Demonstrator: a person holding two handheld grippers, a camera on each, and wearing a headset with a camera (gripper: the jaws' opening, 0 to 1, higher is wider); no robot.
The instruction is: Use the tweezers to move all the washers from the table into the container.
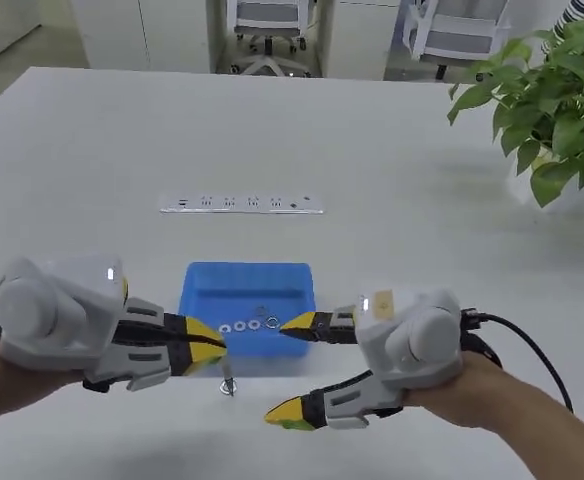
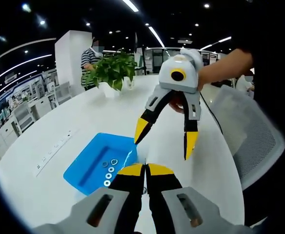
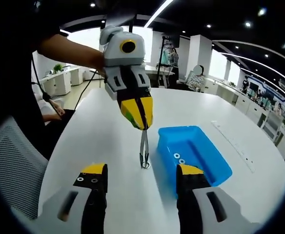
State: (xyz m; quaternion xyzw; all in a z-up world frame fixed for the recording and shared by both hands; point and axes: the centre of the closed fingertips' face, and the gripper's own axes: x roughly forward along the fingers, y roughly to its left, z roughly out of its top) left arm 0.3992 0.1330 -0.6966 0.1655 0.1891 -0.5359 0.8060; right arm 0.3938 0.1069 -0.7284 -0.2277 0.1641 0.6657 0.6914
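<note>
A blue container (image 1: 200, 290) sits on the white table with several washers (image 1: 240, 326) in a row along its near side. My left gripper (image 1: 215, 346) is shut on metal tweezers (image 1: 228, 381) that point down at the table just in front of the container. In the right gripper view the tweezers (image 3: 144, 146) hang from the left gripper (image 3: 141, 119), their tips around a washer (image 3: 145, 166) on the table beside the container (image 3: 215, 165). My right gripper (image 1: 287, 368) stands open to the right, empty. The left gripper view shows the right gripper (image 2: 165, 139) above the container (image 2: 91, 168).
A white power strip (image 1: 240, 205) lies beyond the container. A potted plant (image 1: 552, 100) stands at the table's far right. Office chairs (image 1: 267, 20) stand past the far edge. A mesh chair (image 3: 15, 161) is close to the near side.
</note>
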